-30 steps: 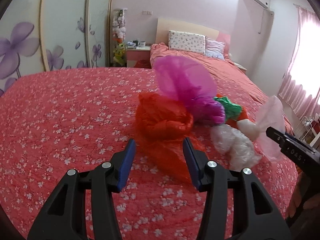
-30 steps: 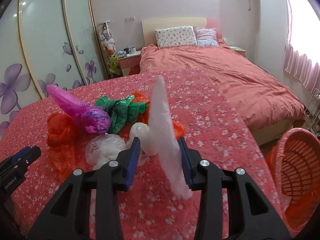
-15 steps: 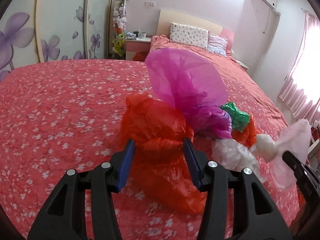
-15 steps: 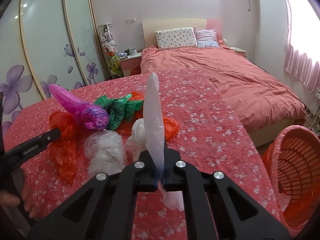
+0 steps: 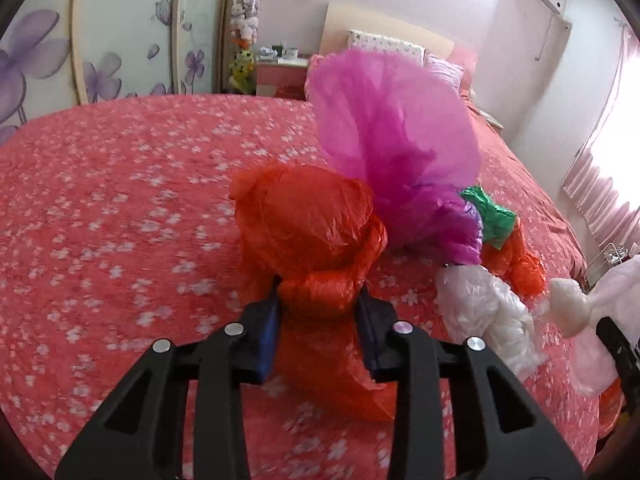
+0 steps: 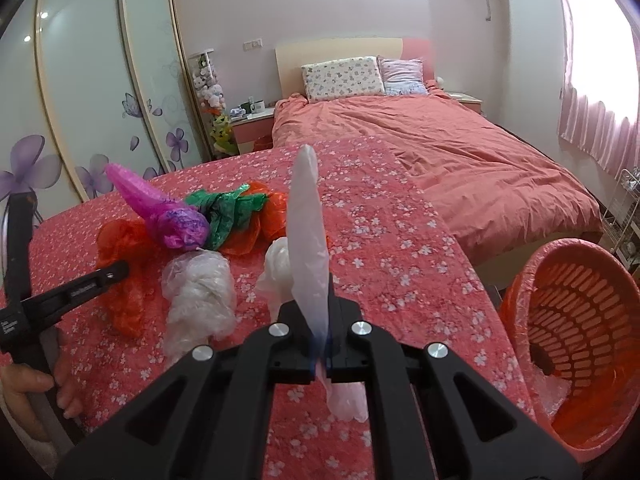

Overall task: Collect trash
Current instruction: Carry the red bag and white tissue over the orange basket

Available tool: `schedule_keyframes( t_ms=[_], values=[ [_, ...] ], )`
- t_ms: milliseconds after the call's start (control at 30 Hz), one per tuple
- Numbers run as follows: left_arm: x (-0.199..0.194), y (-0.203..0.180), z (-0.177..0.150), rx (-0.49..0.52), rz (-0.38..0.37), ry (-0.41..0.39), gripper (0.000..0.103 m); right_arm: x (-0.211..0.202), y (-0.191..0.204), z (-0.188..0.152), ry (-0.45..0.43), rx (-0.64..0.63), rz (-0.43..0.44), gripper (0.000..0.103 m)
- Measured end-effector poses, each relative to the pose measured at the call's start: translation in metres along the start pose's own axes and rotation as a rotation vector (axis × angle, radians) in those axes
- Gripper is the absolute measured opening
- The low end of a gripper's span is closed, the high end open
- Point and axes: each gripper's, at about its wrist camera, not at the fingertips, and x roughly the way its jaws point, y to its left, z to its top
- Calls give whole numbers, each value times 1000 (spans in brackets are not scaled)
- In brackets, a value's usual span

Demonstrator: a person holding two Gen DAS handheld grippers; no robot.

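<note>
Several knotted plastic bags lie on a red flowered tablecloth [image 5: 100, 208]. My left gripper [image 5: 318, 320] is shut on the neck of the red bag [image 5: 308, 224]; the red bag also shows in the right wrist view [image 6: 120, 240]. My right gripper [image 6: 320, 336] is shut on the pale pink bag [image 6: 306, 232], which stands upright between the jaws. A magenta bag [image 5: 392, 140], a green bag [image 5: 490, 216], an orange bag [image 5: 516, 264] and a clear bag [image 5: 480, 300] lie between them.
A red slatted waste basket [image 6: 576, 320] with a liner stands right of the table, below its edge. A bed with a red quilt [image 6: 460, 152] is behind. Wardrobe doors [image 6: 80, 100] are on the left. A wire rack [image 6: 624, 216] is by the window.
My left gripper has moved forward and closed on the red bag's neck. My right gripper closed on the pale pink bag half a second ago and still holds it.
</note>
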Motion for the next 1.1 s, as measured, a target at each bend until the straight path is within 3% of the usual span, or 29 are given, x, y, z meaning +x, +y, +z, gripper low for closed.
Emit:
schedule_keyframes(
  t_ms=[400,1100],
  values=[
    [-69,13,-8,20,11,-102,34,-33,-6,-5,-37,-1,-2,5],
    [-103,-88,-26,204,-95,-162,34,-92,-55,-19,-97,45,-73,4]
  ],
)
